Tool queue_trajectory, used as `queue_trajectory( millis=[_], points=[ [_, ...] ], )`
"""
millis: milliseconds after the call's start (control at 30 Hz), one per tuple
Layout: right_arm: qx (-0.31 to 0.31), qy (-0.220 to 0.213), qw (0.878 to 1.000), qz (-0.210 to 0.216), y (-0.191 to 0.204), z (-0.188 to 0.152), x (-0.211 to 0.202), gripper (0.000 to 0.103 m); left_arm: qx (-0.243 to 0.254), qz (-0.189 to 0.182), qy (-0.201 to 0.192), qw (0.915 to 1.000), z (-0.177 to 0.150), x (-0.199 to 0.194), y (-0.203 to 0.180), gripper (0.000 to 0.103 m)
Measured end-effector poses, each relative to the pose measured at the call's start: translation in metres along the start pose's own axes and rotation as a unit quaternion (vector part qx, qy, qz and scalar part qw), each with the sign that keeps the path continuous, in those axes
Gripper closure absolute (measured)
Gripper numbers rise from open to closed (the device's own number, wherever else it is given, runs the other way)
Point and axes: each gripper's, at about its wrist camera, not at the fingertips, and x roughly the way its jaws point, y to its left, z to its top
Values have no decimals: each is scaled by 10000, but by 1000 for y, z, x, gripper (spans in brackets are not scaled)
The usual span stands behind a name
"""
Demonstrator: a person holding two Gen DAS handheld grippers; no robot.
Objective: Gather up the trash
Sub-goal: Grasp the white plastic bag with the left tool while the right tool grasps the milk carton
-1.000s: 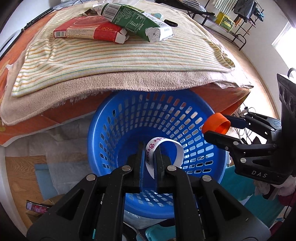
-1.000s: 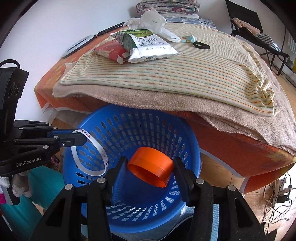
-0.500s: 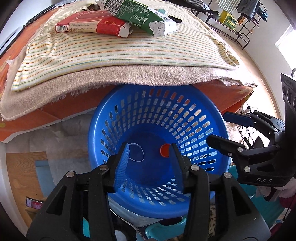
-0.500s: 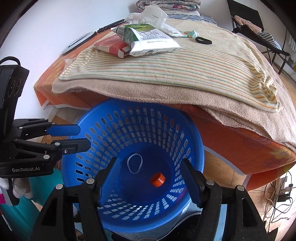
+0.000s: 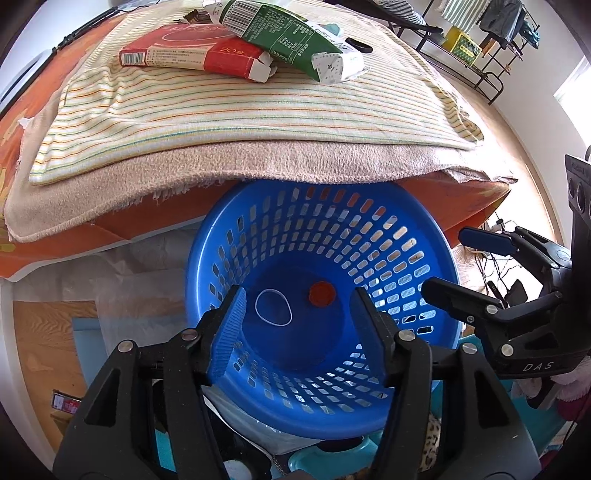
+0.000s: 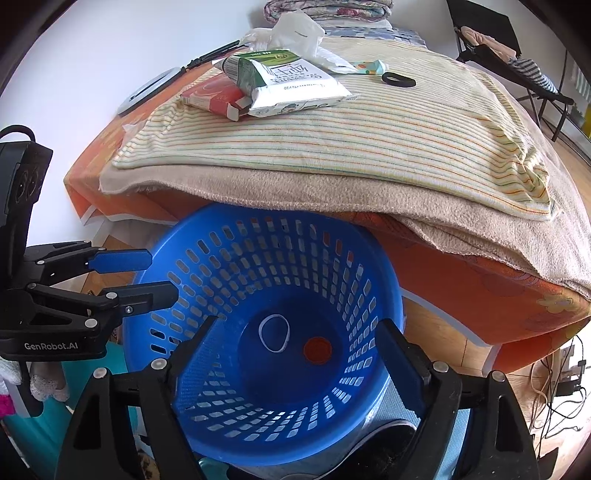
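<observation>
A blue perforated basket (image 5: 399,236) (image 6: 369,266) stands on the floor against the bed. On its bottom lie a white ring (image 5: 273,307) (image 6: 274,333) and an orange cap (image 5: 322,294) (image 6: 317,350). My left gripper (image 5: 297,325) is open and empty above the basket; it also shows at the left of the right wrist view (image 6: 147,275). My right gripper (image 6: 295,354) is open and empty above the basket; it also shows at the right of the left wrist view (image 5: 454,262). On the bed lie a red box (image 5: 192,57) (image 6: 212,96) and a green-white carton (image 5: 291,40) (image 6: 288,83).
The bed has a striped cloth (image 5: 240,118) over a beige towel (image 5: 258,162). A crumpled white bag (image 6: 291,31), a black ring (image 6: 399,79) and a small patterned wrapper (image 6: 369,67) lie further back. Cables (image 6: 554,384) lie on the floor at right.
Both grippers opened. The white ring dropped from my left gripper and the orange cap from my right gripper into the basket, where they now lie still.
</observation>
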Motion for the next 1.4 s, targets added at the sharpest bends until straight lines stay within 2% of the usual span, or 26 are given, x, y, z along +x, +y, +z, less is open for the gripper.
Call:
queue_trajectory(
  millis=[167,500,833,933,1000,1133,1400],
  points=[
    [107,-40,9999,91,-2,6,-4,10,-92,-3,-92,9999,11,-9,4,43],
    [225,-242,9992,230,-7,32,-21,10,-293,9,-449,9986,51,-39,21,42],
    [-121,-499,9982,300,-6,70,-36,10,-248,205,-868,9957,106,-69,40,42],
    [-284,-621,9971,335,-5,86,-41,0,-224,245,-1013,9943,127,-75,45,42],
    [-486,-647,9961,362,-2,97,-42,0,-231,261,-1111,9932,142,-79,50,42],
    [-750,-676,9943,338,1,122,-36,0,-335,125,-1194,9922,170,-78,59,42],
    [-614,-640,9943,588,-5,158,-13,0,-556,-138,-1154,9917,216,-57,69,42]
  ],
)
